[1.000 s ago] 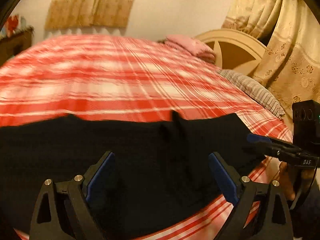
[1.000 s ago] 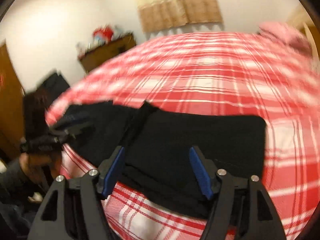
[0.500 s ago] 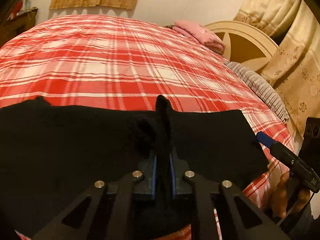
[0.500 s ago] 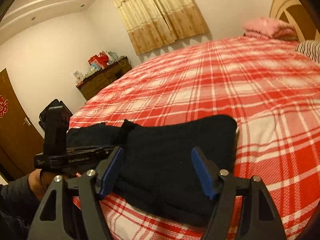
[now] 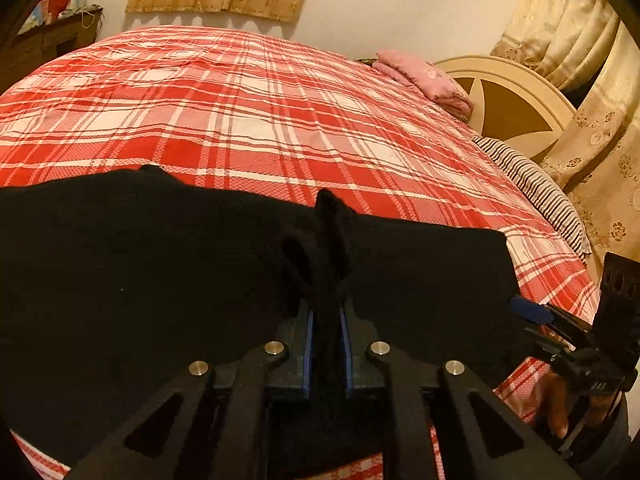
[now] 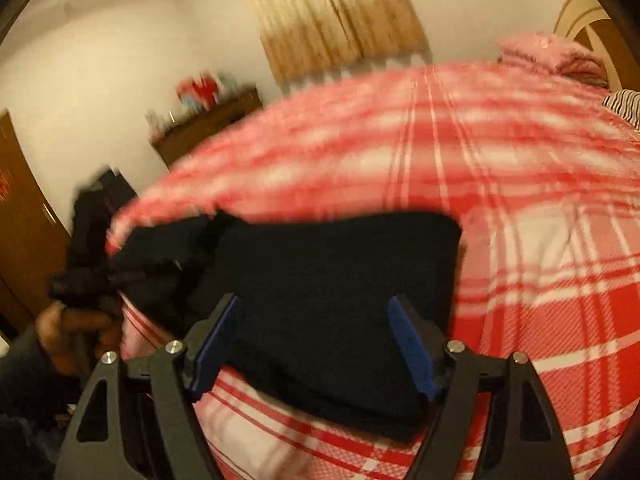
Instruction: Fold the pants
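Black pants [image 5: 420, 280] lie across the near edge of a red plaid bed [image 5: 260, 112]. My left gripper [image 5: 326, 332] is shut on a pinched ridge of the pants fabric near their middle. My right gripper [image 6: 316, 344] is open, its blue pads either side of the near edge of the pants' folded right part [image 6: 340, 280], not gripping. The right gripper also shows at the far right of the left wrist view [image 5: 532, 312]. The left gripper shows blurred at the left of the right wrist view [image 6: 132, 276].
A pink folded blanket [image 5: 424, 80] and a striped pillow [image 5: 536, 188] lie by the cream headboard [image 5: 516, 100]. A wooden dresser [image 6: 208, 128] stands by the far wall. Curtains [image 5: 592, 92] hang at the right.
My left gripper closed on the pants fabric and holds it pinched. My right gripper stayed open and moved over the pants; its view is now blurred.
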`<act>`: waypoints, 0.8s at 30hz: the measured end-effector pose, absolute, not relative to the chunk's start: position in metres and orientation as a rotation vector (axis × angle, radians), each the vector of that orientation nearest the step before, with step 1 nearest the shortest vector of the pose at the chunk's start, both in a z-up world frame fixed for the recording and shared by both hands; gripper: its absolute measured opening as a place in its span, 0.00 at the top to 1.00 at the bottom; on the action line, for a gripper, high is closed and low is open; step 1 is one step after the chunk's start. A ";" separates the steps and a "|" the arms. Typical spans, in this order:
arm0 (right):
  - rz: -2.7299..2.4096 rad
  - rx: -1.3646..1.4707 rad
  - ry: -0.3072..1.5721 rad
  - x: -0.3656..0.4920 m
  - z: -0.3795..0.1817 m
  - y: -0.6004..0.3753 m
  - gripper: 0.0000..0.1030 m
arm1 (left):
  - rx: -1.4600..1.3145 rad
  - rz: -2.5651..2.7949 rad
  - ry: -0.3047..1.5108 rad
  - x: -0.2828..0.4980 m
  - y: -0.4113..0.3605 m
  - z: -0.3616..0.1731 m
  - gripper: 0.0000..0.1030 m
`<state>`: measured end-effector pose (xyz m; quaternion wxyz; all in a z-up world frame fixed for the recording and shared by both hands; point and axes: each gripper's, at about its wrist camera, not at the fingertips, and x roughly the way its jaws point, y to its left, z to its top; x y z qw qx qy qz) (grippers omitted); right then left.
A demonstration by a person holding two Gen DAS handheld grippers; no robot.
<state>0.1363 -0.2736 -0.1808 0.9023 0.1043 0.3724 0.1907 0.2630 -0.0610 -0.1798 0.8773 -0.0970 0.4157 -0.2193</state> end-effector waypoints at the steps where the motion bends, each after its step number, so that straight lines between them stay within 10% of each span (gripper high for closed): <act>1: 0.381 0.187 0.802 0.139 -0.187 -0.270 0.23 | -0.191 -0.455 0.863 0.262 -0.062 -0.178 0.87; 7: 0.386 0.138 0.756 0.133 -0.183 -0.266 0.19 | -0.084 -0.434 0.773 0.247 -0.044 -0.153 0.81; 12: 0.397 0.147 0.664 0.124 -0.172 -0.269 0.19 | 0.094 -0.249 0.654 0.236 0.012 -0.134 0.33; 24: 0.367 0.144 0.566 0.116 -0.160 -0.262 0.14 | -0.009 0.082 0.719 0.274 0.192 -0.155 0.33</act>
